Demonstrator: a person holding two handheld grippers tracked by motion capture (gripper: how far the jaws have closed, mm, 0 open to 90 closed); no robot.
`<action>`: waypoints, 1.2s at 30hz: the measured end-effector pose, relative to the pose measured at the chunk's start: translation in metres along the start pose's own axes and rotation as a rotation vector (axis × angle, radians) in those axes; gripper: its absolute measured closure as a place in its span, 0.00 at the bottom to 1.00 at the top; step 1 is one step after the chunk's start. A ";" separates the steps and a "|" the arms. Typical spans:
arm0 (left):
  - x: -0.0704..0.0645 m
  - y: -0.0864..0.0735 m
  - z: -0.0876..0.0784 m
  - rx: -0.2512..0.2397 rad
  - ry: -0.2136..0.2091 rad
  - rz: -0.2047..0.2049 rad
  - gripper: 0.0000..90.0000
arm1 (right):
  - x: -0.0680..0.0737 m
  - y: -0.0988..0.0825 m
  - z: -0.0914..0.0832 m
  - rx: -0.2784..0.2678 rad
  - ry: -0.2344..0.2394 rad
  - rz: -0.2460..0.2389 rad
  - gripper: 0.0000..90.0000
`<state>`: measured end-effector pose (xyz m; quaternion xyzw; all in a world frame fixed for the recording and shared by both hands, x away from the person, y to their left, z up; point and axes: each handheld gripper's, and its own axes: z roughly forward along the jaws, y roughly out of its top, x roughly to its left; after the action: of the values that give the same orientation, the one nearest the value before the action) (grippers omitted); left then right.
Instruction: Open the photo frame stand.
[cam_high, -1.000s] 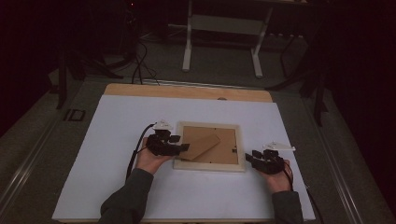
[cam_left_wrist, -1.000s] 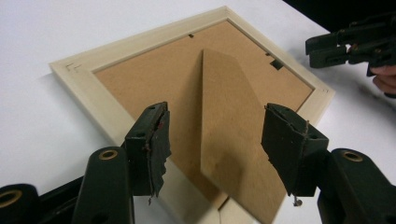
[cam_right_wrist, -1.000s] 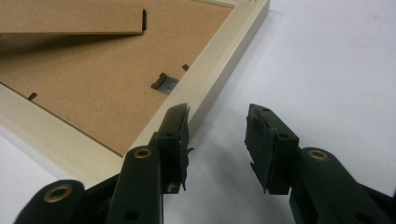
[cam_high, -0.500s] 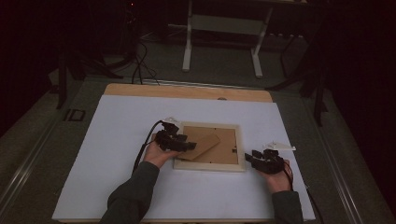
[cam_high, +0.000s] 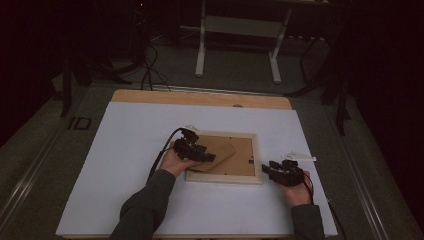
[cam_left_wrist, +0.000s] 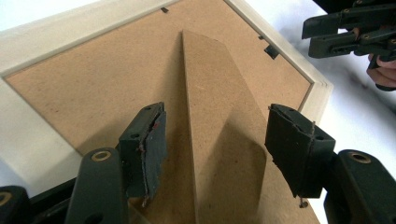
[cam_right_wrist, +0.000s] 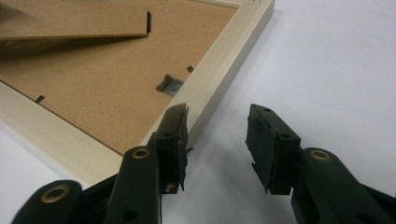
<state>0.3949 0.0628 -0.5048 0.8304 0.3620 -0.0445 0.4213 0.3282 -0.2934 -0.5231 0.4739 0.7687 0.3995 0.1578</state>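
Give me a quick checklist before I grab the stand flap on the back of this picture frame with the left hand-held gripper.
1. Picture frame lies face down, backing up: ok.
2. Stand flap is raised off the backing: ok.
3. Left hand-held gripper is open, jaws either side of the flap, not pressing on it: ok.
4. Right hand-held gripper is open at the frame's corner; one jaw is at the edge, contact: cannot tell.
5. Frame braced against sliding: not ok.
6. White table around the frame is free of clutter: ok.

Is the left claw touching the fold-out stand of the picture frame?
Apart. The left gripper view shows the left claw open, its pads clear of the stand between them.
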 end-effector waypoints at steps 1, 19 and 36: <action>0.000 0.000 0.000 0.000 0.000 0.000 0.44 | 0.000 0.000 0.000 0.000 0.000 0.000 0.64; -0.007 0.007 0.013 0.086 -0.018 0.032 0.41 | 0.000 0.000 0.001 0.004 0.002 -0.002 0.64; -0.016 0.008 0.020 0.148 0.053 0.107 0.43 | 0.000 0.000 0.002 0.007 0.006 -0.005 0.64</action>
<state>0.3933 0.0359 -0.5064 0.8783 0.3239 -0.0265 0.3507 0.3290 -0.2924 -0.5245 0.4715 0.7718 0.3978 0.1546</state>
